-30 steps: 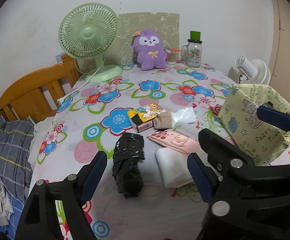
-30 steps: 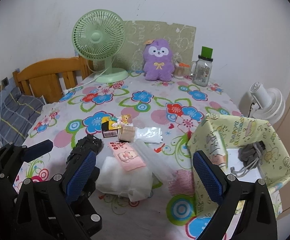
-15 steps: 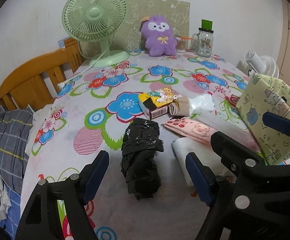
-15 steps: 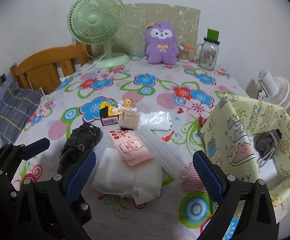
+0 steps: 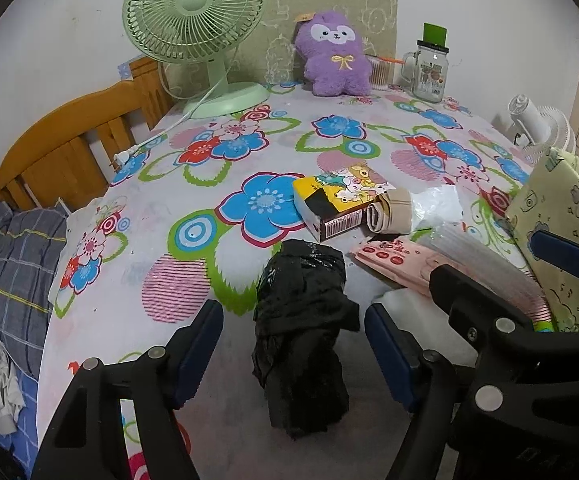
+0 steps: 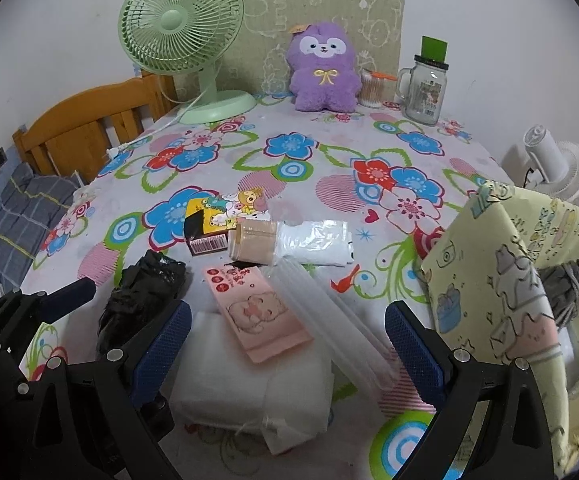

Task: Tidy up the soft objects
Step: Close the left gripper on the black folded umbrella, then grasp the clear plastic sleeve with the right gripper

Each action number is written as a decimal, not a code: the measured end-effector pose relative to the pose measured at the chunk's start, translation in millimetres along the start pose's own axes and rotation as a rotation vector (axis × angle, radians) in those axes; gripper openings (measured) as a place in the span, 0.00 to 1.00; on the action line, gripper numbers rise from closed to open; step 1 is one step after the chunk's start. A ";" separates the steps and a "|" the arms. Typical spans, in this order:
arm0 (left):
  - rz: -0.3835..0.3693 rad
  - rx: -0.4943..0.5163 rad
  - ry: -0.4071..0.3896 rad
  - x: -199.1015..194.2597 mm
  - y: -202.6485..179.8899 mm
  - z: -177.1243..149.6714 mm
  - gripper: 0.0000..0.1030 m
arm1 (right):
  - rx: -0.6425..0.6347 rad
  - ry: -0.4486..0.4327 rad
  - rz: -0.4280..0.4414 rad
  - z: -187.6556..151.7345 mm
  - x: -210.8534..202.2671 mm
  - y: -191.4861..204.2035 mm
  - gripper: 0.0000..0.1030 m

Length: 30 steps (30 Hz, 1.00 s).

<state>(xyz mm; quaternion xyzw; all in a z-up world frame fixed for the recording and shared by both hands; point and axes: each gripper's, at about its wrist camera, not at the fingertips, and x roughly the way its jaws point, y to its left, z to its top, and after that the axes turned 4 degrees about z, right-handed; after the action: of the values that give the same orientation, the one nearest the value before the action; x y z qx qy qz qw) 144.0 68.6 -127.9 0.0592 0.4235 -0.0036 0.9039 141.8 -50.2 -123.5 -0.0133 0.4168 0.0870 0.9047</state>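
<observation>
While both grippers gape unladen, grey cord bundle (image 6: 565, 292) inside yellow fabric bin (image 6: 485, 280).

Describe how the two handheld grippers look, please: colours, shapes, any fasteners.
Both the left gripper and the right gripper have black plastic frames with angular arms, round silver screw heads, and two flat fingers faced with dark blue textured pads. No cables, hands or sleeves show.
</observation>
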 end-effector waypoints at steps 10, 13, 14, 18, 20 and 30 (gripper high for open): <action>0.001 0.010 0.051 18.7 2.0 4.3 0.66 | -0.020 0.029 0.039 6.1 22.0 2.2 0.96; -0.001 0.010 0.061 22.4 3.0 5.0 0.66 | -0.020 0.038 0.051 7.5 28.0 2.7 0.95; -0.004 0.008 0.063 22.9 3.7 5.7 0.66 | -0.016 0.040 0.055 8.2 29.4 2.3 0.94; -0.001 0.026 0.056 23.9 1.0 7.5 0.66 | -0.006 0.054 0.060 10.2 36.6 1.6 0.91; 0.001 0.037 0.050 23.9 -0.3 7.8 0.66 | 0.001 0.066 0.072 10.8 40.9 1.2 0.88; 0.002 0.066 0.039 24.9 -2.5 8.8 0.66 | -0.001 0.089 0.072 12.0 50.5 6.2 0.72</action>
<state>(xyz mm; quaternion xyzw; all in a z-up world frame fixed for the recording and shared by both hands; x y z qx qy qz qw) 166.6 66.2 -141.7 0.0896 0.4405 -0.0155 0.8931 182.0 -35.5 -153.6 -0.0027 0.4566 0.1192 0.8816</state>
